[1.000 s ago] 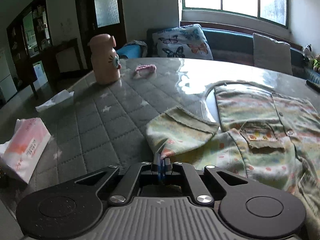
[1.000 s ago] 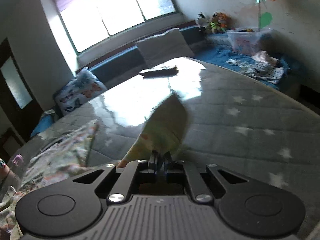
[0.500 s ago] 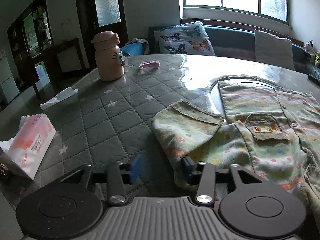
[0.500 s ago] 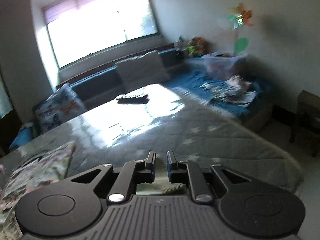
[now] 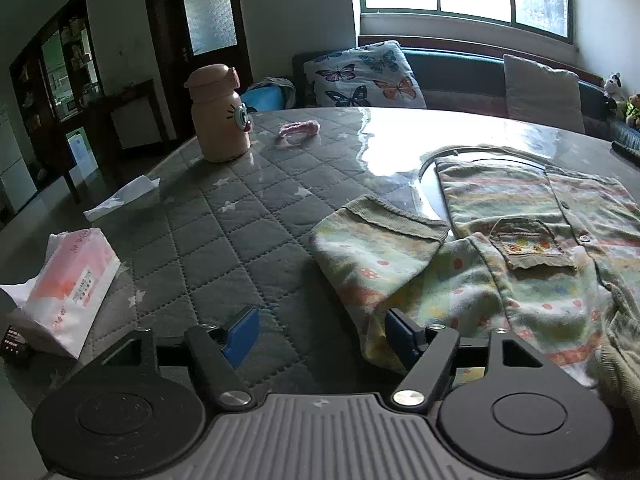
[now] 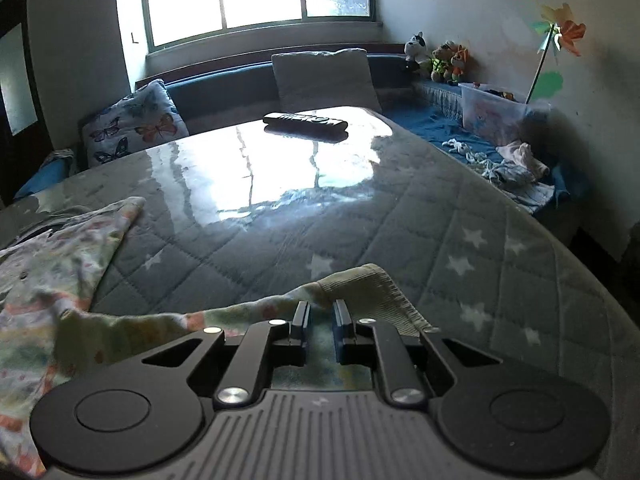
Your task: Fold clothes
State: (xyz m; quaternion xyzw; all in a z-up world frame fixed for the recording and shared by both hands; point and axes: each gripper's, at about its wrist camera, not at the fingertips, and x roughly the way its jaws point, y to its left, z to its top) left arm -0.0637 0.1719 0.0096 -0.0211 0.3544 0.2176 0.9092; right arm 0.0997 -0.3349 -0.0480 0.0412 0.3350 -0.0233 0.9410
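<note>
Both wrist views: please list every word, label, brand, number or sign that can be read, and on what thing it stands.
Nothing can be read with certainty.
tissue pack: red and pink print with some characters, too small and blurred to read.
remote control: pale marks along its top, blurred, not readable.
wall beside the window: one small dark mark shaped like "L", uncertain.
pink bottle: only a cartoon eye, no text.
shirt: pattern only, no text.

Red printing is seen on the tissue pack (image 5: 68,292) at the near left of the table, but the characters are too small and blurred to be read. Pale lettering is carried on the remote control (image 6: 305,119) at the far side, likewise illegible.
</note>
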